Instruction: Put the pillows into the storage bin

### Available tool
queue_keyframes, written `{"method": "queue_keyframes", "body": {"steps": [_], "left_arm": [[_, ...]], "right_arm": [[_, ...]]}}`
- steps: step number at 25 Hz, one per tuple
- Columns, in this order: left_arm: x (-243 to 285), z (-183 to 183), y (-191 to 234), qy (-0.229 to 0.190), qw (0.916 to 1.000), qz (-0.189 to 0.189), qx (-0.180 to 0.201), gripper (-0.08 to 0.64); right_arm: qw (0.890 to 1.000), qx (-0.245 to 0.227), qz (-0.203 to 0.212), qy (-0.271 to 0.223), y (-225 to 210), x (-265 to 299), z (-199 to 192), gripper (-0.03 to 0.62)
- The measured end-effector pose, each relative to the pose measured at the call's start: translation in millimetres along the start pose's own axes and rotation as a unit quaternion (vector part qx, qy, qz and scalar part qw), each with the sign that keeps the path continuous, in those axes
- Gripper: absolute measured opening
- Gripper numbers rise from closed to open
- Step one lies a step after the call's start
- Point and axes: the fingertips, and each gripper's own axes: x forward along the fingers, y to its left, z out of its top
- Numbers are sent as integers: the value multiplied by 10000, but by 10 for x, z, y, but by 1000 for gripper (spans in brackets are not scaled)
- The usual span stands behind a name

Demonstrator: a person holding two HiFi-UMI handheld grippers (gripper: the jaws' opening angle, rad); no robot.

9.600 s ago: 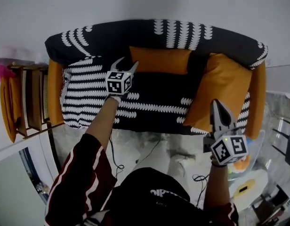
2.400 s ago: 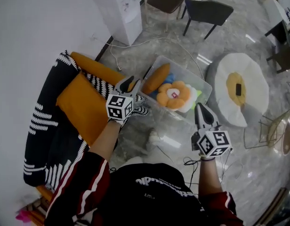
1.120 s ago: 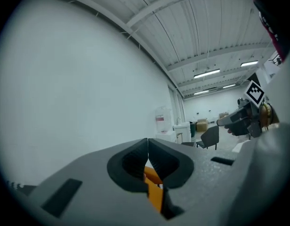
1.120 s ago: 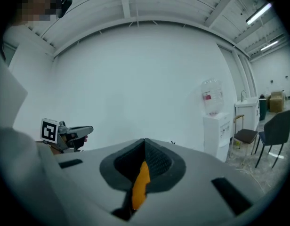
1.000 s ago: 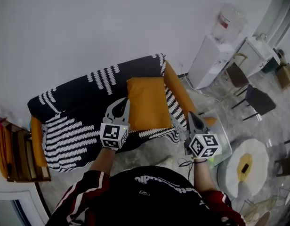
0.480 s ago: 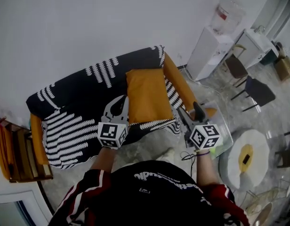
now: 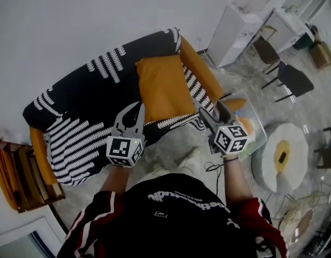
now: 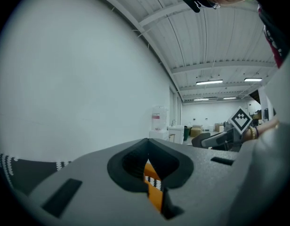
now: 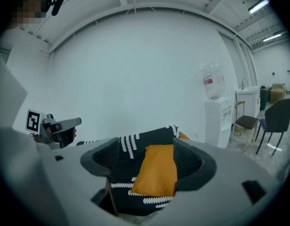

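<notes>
**A:** What takes up most of the scene?

**B:** A black sofa (image 7: 74, 128) with white patterning and orange sides. It stands against a white wall (image 7: 74, 20) and is seen steeply from above.

**A:** Where is the bin?

**B:** A clear bin (image 7: 260, 136) sits on the floor just beside the sofa's right end. Something orange shows inside it.

**A:** And the pillow?

**B:** One orange pillow (image 7: 163, 87) lies on the sofa seat, at the end nearest the bin. It leans up against the backrest, and nothing touches it.

**A:** What are the person's tools doing?

**B:** The left hand-held gripper (image 7: 139, 106) hovers over the seat's front edge, left of the pillow. Its jaws are pressed together on nothing, and only a sliver of orange and pattern shows past them.

**A:** And the other?

**B:** The right hand-held gripper (image 7: 211, 108) hangs near the sofa's right arm, between the pillow and the bin. Its jaws have just been opening and now stand wide. Nothing is between them, and its own view frames the pillow well beyond the tips.
</notes>
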Motion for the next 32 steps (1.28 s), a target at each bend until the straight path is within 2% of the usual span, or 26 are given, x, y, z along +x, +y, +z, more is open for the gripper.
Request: {"method": "queue_keyframes", "body": {"steps": [6, 12, 16, 24, 32], "left_arm": [[-36, -359, -201, 331, 9989, -296, -133, 3], [85, -687, -310, 668, 9969, -398, -131, 3], [373, -814, -344, 779, 9963, -370, 47, 3], [1127, -965, -467, 979, 9945, -331, 194, 3], [1722, -1335, -531, 1396, 9897, -267, 170, 3]], "right_arm": [[9984, 277, -169, 461, -262, 138, -544, 356], [9948, 531, -171, 854, -569, 314, -1090, 356], [9911, 693, -210, 1116, -902, 520, -1392, 354], [9816, 1039, -12, 1601, -1523, 1073, -1854, 359], [9673, 1368, 190, 2126, -1974, 1663, -2580, 357]]}}
